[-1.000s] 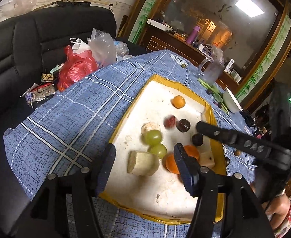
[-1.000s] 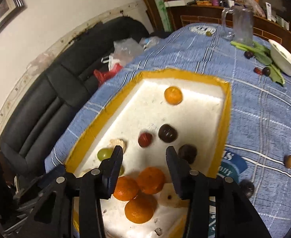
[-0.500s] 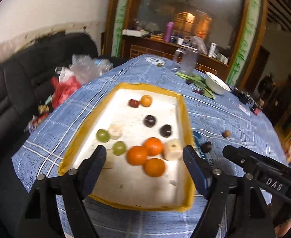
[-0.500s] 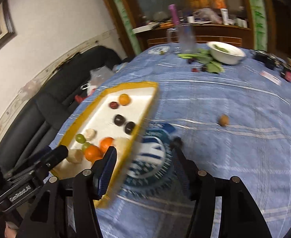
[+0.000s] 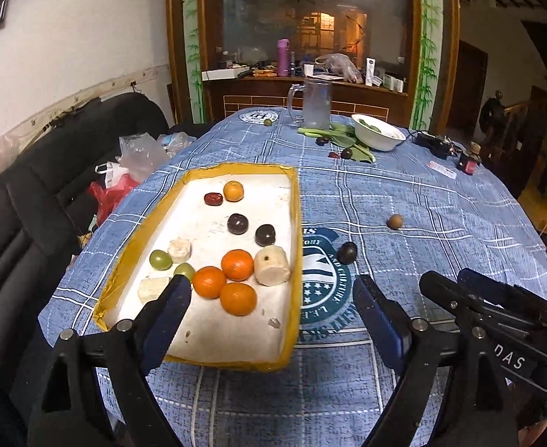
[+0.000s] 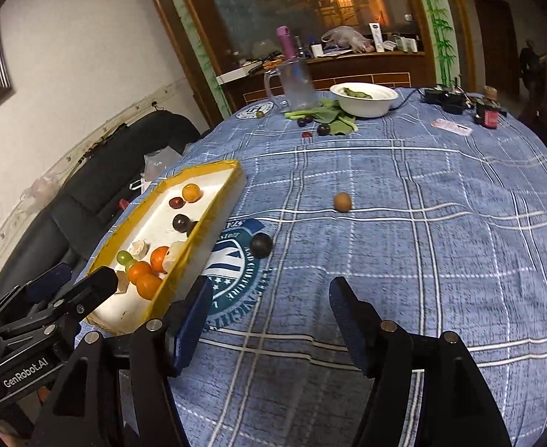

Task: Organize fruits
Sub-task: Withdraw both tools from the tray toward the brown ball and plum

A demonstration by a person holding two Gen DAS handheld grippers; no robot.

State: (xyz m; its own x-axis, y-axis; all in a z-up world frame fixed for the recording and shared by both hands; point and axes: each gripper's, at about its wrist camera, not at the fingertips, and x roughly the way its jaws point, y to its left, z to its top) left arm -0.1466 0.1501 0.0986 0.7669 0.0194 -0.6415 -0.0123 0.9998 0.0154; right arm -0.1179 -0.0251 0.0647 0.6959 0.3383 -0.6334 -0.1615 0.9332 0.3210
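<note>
A white tray with a yellow rim (image 5: pixel 296 223) lies on the blue checked tablecloth. It holds three oranges (image 5: pixel 237 264), green grapes (image 5: pixel 160 259), two dark plums (image 5: pixel 237 223), a red fruit and pale chunks. Outside it, to the right, lie a dark plum (image 5: pixel 347 252) and a small brown fruit (image 5: pixel 395 221). My left gripper (image 5: pixel 271 287) hovers over the tray's near end, its jaws opening with nothing between them. My right gripper (image 6: pixel 270 287) hangs over bare cloth just short of the dark plum (image 6: pixel 261 245). Its jaws are also opening and hold nothing. The tray (image 6: pixel 206 231) lies to its left.
At the table's far end stand a glass mug (image 5: pixel 316 104) and a white bowl (image 5: pixel 377 132), with green leaves and loose dark fruits (image 5: pixel 346 153). A small bottle (image 5: pixel 468 158) sits far right. A black sofa (image 5: pixel 31 223) with plastic bags (image 5: pixel 139 152) runs along the left.
Both grippers have drawn back from the fruit in the tray and spread wider. The right one has swung right, off the tray and over the cloth. The left view has rolled level.
</note>
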